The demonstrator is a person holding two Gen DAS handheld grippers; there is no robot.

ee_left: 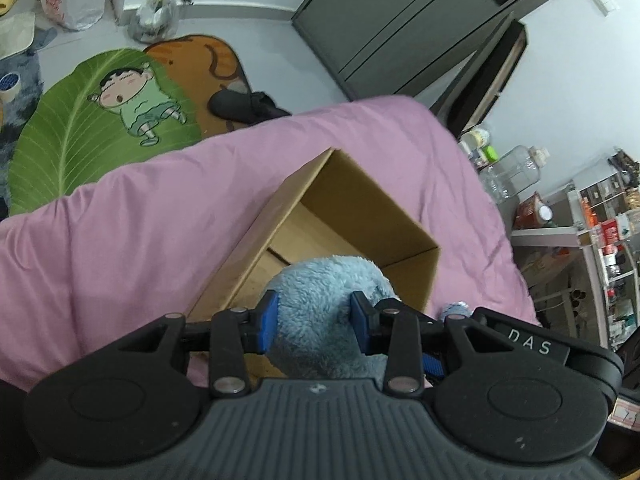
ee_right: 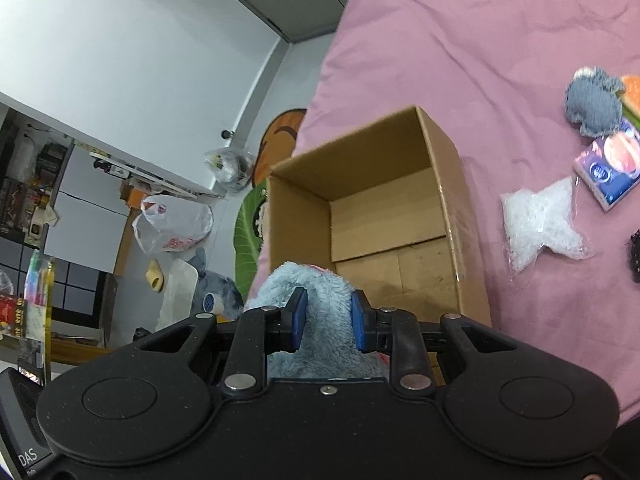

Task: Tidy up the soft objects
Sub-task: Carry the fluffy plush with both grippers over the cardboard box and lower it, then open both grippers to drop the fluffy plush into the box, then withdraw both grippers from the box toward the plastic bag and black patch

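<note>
Pink bedspread (ee_left: 120, 220), open cardboard box (ee_right: 440, 168); blue plush toy (ee_left: 320, 300) pinched between left tongs (ee_left: 314, 322) and right tongs (ee_right: 329, 320).

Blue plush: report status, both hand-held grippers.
Left hand-held gripper and right hand-held gripper both clamped on blue plush. Cardboard box ahead, open, empty. Nothing blocking.

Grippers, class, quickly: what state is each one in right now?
Left gripper: closed on the blue fluffy plush.
Right gripper: closed on the same blue fluffy plush.
</note>
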